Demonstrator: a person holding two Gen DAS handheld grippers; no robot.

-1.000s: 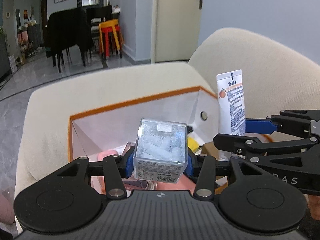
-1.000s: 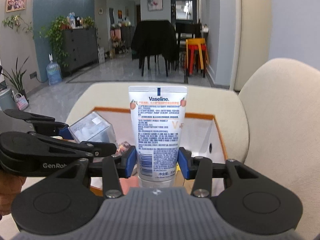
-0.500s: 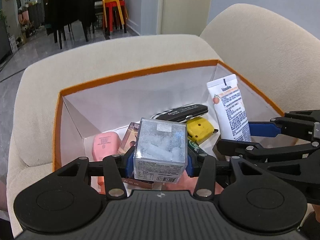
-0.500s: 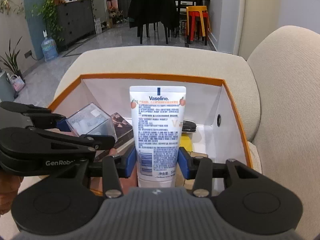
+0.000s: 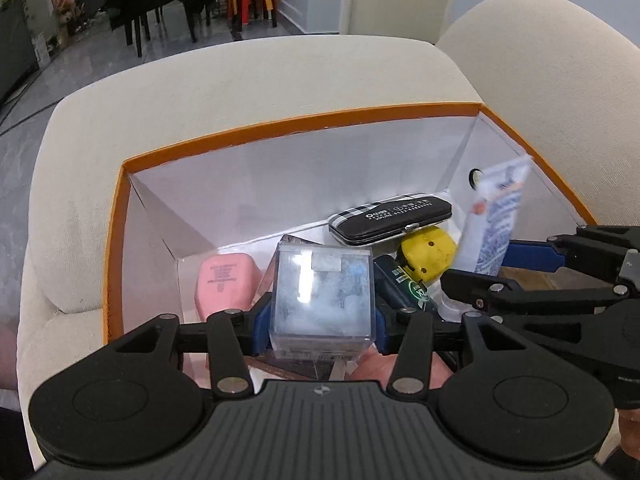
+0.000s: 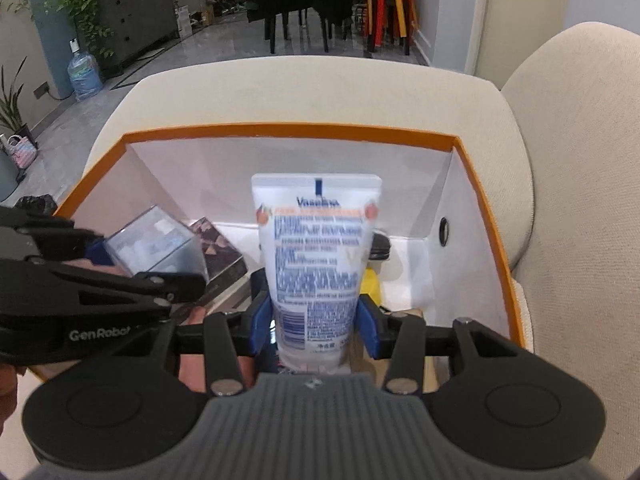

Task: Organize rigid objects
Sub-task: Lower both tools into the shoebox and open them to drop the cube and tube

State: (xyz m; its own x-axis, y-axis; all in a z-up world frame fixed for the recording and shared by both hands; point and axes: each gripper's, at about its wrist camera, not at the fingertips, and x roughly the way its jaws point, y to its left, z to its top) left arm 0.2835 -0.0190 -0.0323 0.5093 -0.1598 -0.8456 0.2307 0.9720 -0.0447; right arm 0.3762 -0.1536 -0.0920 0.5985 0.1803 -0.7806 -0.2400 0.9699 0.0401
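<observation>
Task looks approx. half done. Going left to right in the box [image 5: 116,216]: a pink case [image 5: 226,286], a black pouch [image 5: 390,220] & a yellow thing [image 5: 428,254] already lie inside. Two things are left to drop in. The left gripper [image 5: 320,320] has just been opening its jaws a bit, w/ the clear cube [image 5: 322,298] between them, low over the box. The right gripper [image 6: 316,326] is nearly closed, gripping the cream tube [image 6: 316,248], held upright over the box.
</observation>
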